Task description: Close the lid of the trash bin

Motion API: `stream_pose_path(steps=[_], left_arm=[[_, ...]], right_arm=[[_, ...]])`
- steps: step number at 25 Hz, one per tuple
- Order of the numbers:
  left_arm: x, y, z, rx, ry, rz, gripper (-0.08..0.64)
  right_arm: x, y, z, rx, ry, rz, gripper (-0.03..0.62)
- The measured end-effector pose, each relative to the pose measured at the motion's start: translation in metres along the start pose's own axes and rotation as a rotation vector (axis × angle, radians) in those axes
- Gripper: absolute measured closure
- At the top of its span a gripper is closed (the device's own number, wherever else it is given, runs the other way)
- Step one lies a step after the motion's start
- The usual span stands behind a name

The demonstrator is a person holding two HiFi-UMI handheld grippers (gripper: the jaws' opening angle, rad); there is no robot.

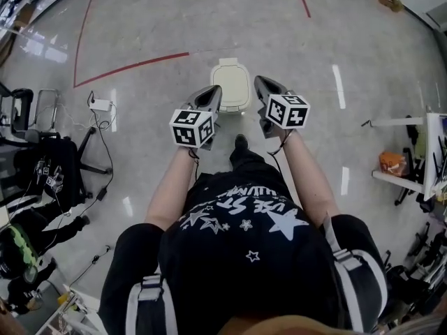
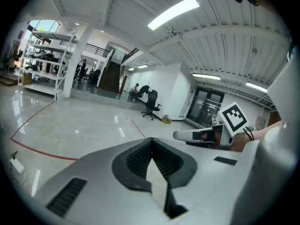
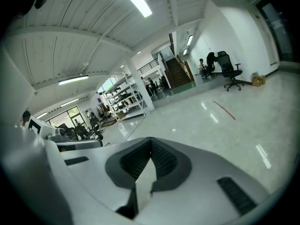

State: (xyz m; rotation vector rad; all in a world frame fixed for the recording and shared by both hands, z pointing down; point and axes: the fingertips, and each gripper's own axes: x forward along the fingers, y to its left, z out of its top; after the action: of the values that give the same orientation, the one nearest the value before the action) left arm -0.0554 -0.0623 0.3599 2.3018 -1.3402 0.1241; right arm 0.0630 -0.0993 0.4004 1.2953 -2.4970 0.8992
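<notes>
A cream trash bin (image 1: pixel 230 84) stands on the floor ahead of my feet, seen from above with its lid lying flat on top. My left gripper (image 1: pixel 209 100) and right gripper (image 1: pixel 266 91) are held up in front of me, one at each side of the bin in the head view, not touching it. Both are shut with nothing between the jaws: the left gripper (image 2: pixel 151 140) and the right gripper (image 3: pixel 151 140) each show tips that meet. The gripper views look level across the hall, so the bin is hidden in them. The right gripper (image 2: pixel 202 135) shows in the left gripper view.
A black office chair (image 1: pixel 59 162) and a white power strip (image 1: pixel 100 105) with cables lie to the left. A red floor line (image 1: pixel 133 65) runs behind the bin. White shelving (image 1: pixel 419 152) with an orange item (image 1: pixel 393 162) stands at the right.
</notes>
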Motion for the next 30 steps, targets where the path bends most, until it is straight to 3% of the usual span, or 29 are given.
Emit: stream_pose_path(steps=[15, 21, 30], left_arm=[[-0.121, -0.010, -0.012, -0.003, -0.094, -0.020, 0.549], [-0.141, -0.024, -0.028, -0.016, -0.092, -0.060, 0.549], [-0.148, -0.055, -0.030, 0.044, -0.107, -0.046, 0.549]], right_arm=[[-0.075, 0.106, -0.040, -0.044, -0.131, -0.004, 0.586], [-0.100, 0.114, -0.048, -0.050, -0.197, -0.051, 0.586], [-0.130, 0.113, -0.050, -0.077, -0.216, -0.018, 0.586]])
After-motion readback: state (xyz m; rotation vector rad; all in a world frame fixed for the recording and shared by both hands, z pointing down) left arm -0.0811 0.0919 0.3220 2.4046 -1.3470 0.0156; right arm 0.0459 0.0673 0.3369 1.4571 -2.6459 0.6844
